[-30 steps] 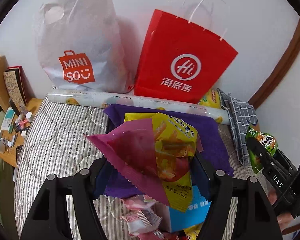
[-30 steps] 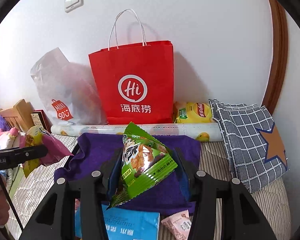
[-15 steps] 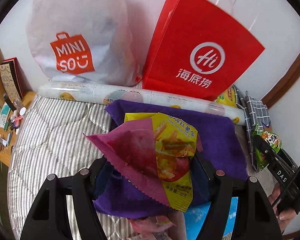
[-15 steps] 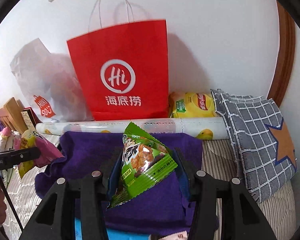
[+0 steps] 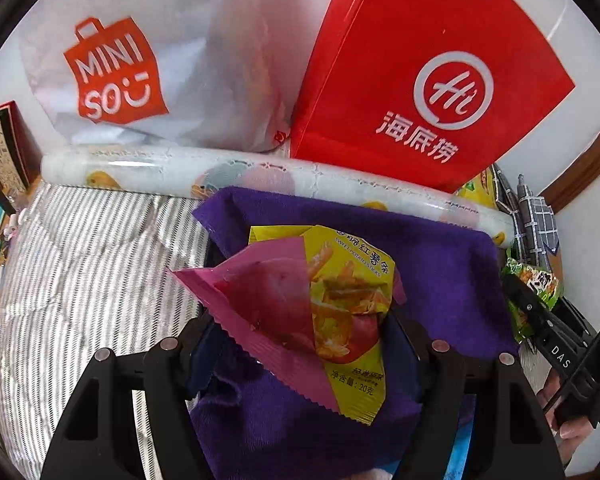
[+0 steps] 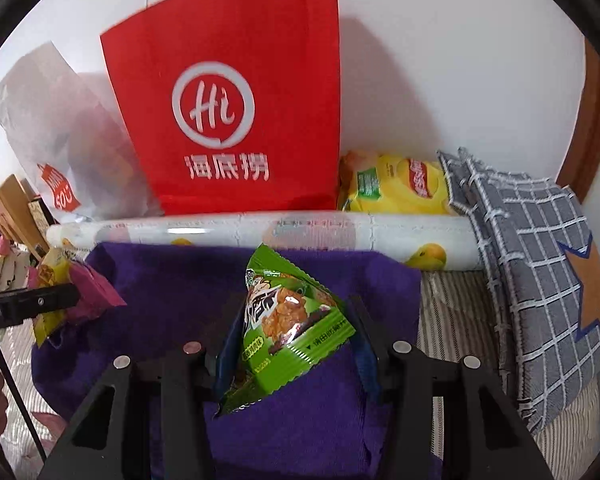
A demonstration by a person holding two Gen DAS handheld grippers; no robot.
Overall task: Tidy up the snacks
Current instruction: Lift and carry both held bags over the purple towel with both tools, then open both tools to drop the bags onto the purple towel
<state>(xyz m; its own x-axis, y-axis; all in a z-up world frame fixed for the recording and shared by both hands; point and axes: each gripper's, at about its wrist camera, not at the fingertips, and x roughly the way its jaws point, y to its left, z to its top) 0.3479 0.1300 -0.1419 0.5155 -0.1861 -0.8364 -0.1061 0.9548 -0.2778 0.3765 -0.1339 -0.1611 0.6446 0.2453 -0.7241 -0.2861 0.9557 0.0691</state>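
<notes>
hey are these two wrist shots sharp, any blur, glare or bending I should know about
Left wrist view: red bag slightly smeared, sweet potato packet sharp, dark fisheye corners. Right wrist view: red bag's lettering blurred, glare spot on green snack packet, patterned roll bowed by the lens, soft bag shadow on the wall.

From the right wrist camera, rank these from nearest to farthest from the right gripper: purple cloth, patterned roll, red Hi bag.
1. purple cloth: directly under and ahead of the right gripper.
2. patterned roll: lying crosswise just beyond the cloth's far edge.
3. red Hi bag: standing behind the roll, by the wall.
</notes>
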